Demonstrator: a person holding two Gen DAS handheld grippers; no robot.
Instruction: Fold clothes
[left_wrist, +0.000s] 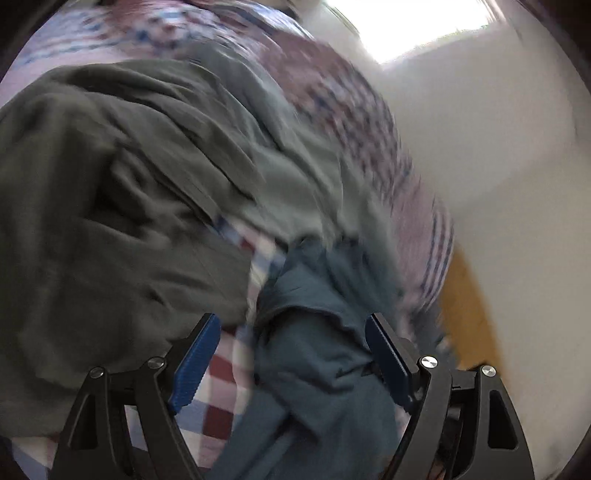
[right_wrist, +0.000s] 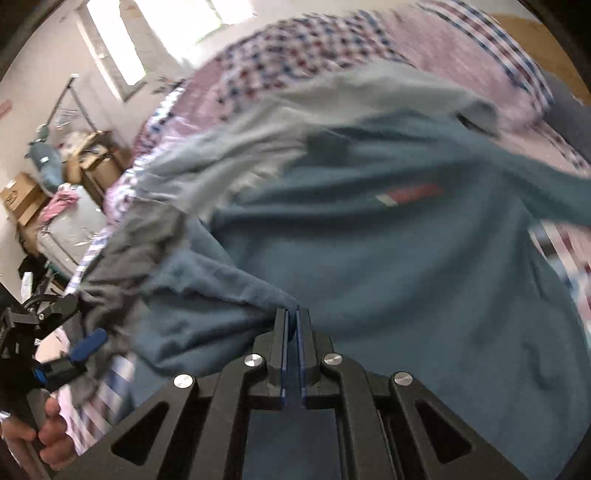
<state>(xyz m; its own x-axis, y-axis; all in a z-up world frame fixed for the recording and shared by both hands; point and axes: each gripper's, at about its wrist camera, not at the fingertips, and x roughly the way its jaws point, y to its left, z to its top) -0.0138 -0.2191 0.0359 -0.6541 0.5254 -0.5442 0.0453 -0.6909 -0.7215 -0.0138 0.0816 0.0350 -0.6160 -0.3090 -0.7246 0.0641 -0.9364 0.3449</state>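
1. Right wrist view: the right gripper (right_wrist: 294, 319) has its two fingers pressed together at lower centre, and a fold of the teal shirt (right_wrist: 388, 266) is pinched between them.
2. That teal shirt fills the middle and right of the frame, spread over the bed, with a small red and white label (right_wrist: 408, 194) on it right of centre.
3. A pale grey-green garment (right_wrist: 258, 122) lies above it, toward the upper centre, partly under the teal cloth.
4. The surface is a checked bedsheet (right_wrist: 295, 48) in red, blue and white, showing along the top and at the lower left.
5. At the left edge, the left gripper (right_wrist: 79, 354) shows a blue fingertip beside a dark grey garment (right_wrist: 125, 251), with the person's hand (right_wrist: 44, 432) on the handle below.
6. Room, upper left: white wall, a bright window (right_wrist: 177, 22), cardboard boxes (right_wrist: 22, 195) and clutter on the floor.
7. Left wrist view, blurred: the left gripper (left_wrist: 291, 354) has its jaws wide apart at the bottom, pads pressing on nothing; teal shirt (left_wrist: 325, 354) and checked sheet (left_wrist: 225, 373) lie between them.
8. The dark grey garment (left_wrist: 92, 221) covers the left half, and white wall (left_wrist: 480, 129) fills the right.
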